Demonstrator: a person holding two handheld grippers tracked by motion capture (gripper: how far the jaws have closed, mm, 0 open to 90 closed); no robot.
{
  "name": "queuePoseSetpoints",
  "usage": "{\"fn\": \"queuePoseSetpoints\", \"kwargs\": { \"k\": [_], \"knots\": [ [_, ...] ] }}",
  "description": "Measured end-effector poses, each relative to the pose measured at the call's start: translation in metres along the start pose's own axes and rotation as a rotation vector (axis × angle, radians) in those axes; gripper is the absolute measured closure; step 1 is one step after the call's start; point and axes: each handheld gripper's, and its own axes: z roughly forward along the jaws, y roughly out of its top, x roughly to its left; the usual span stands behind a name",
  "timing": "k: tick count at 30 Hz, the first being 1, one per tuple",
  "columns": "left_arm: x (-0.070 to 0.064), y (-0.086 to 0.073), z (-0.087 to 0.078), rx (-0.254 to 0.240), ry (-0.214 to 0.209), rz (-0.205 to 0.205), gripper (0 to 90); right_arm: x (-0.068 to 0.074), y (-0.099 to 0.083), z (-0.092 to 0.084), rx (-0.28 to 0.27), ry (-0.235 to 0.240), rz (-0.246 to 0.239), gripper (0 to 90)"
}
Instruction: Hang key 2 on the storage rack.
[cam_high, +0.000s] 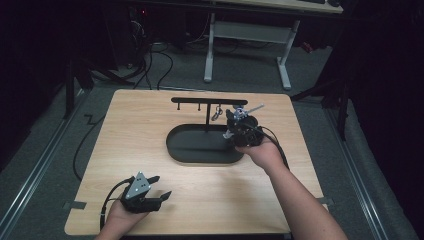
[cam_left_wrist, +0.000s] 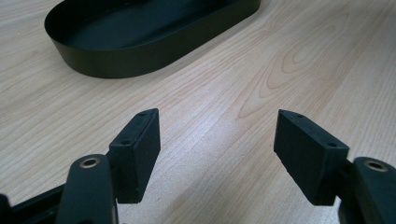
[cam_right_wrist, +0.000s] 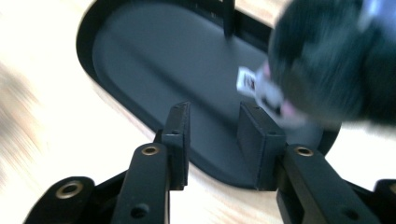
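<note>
Wooden desk (cam_high: 150, 130), seen from above. A black oval tray (cam_high: 190, 150) sits near the desk's centre, somewhat toward the far edge. From the tray's far rim rises a thin black post carrying a horizontal hanger bar (cam_high: 207, 100) with small pegs; a small metallic item (cam_high: 217, 113), too small to identify, dangles from the bar's right part.

Right gripper (cam_high: 235, 131): held over the right end of the tray, just below and right of the dangling item. In the right gripper view its jaws stand partly apart with only the tray floor (cam_right_wrist: 154, 60) between them; nothing is gripped. A dark fuzzy object (cam_right_wrist: 331, 60) with a small white tag (cam_right_wrist: 246, 80) lies blurred at upper right in that view, beyond the right jaw tip and outside the gap, at the tray's end. Contact with the jaw cannot be determined.

Left gripper (cam_high: 159, 187): near the desk's near-left corner, well apart from the tray. In the left gripper view the jaws stand wide apart over bare wood, holding nothing, with the tray's wall (cam_left_wrist: 140, 65) ahead.
</note>
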Motion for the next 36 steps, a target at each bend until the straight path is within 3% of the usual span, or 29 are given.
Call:
{"fn": "queuePoseSetpoints", "kwargs": {
  "k": [6,13,18,22,32,36],
  "knots": [
    [0.000,0.000,0.001,0.006,0.001,-0.002,32.3,-0.002,-0.036,0.001,-0.038,-0.030,-0.014,58.5],
    [0.000,-0.001,0.003,0.014,0.001,-0.010,32.3,-0.008,-0.082,-0.002,-0.106,-0.054,0.008,48.4],
    [0.000,-0.001,0.004,0.021,0.003,-0.013,32.3,-0.007,-0.115,-0.006,-0.177,-0.072,-0.003,46.8],
    [0.000,-0.002,0.005,0.025,0.005,-0.018,32.3,-0.008,-0.142,-0.008,-0.217,-0.076,0.018,44.9],
    [0.000,-0.002,0.006,0.030,0.009,-0.033,32.3,-0.005,-0.211,-0.018,-0.329,-0.148,0.017,39.3],
    [0.000,-0.001,0.006,0.023,0.015,-0.041,32.1,-0.008,-0.216,-0.021,-0.351,-0.149,0.022,35.0]
  ]
}}
